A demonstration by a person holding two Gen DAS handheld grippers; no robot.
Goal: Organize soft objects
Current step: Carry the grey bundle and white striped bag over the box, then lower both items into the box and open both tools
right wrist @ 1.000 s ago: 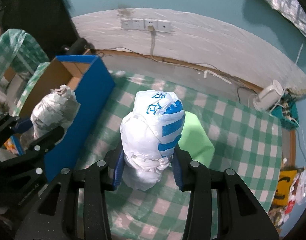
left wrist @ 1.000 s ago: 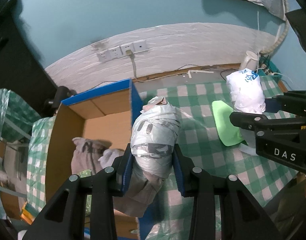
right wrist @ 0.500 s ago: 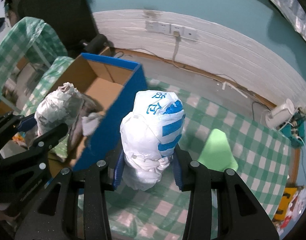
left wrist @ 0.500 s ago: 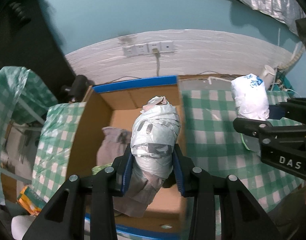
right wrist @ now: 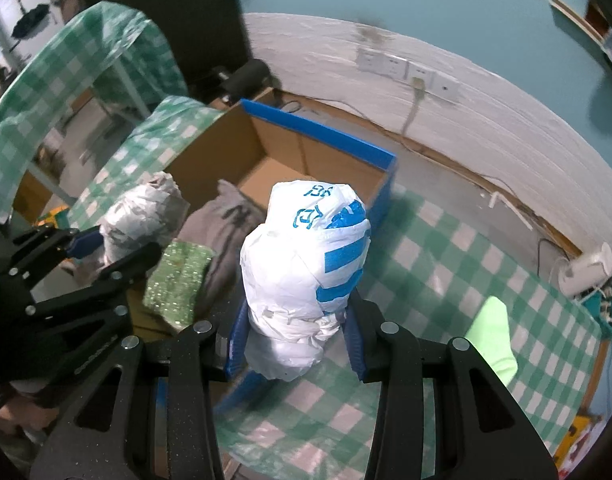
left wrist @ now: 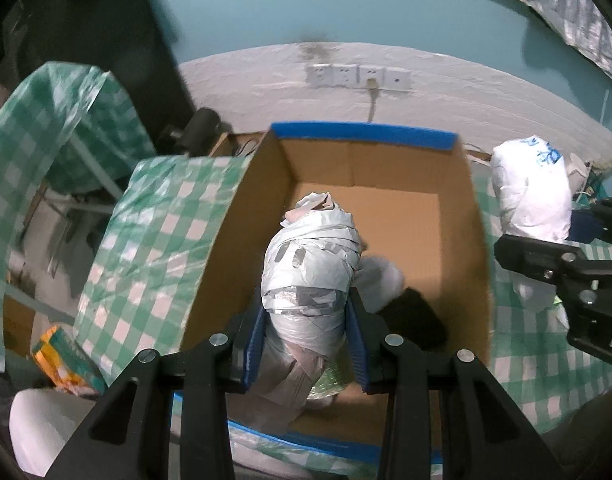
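My left gripper (left wrist: 306, 344) is shut on a soft bundle wrapped in grey and silver tape (left wrist: 311, 268) and holds it above the open cardboard box with blue rims (left wrist: 457, 216). My right gripper (right wrist: 296, 340) is shut on a white plastic bundle with blue print (right wrist: 306, 252) and holds it over the box's right wall, above the green checked tablecloth (right wrist: 445, 264). The taped bundle also shows in the right wrist view (right wrist: 146, 216), and the white bundle in the left wrist view (left wrist: 529, 192). The box holds grey cloth (right wrist: 222, 232), a green sparkly item (right wrist: 178, 280) and a black item (left wrist: 413, 320).
A bright green soft item (right wrist: 491, 340) lies on the tablecloth to the right. A white wall with sockets (left wrist: 357, 76) runs behind the box. A second checked table (left wrist: 62, 120) stands at the left. A white kettle (right wrist: 585, 272) sits far right.
Both grippers have moved left with their bundles. The taped bundle went from the box's right wall to over its inside. The white bundle went from over the green item to the box's right wall.
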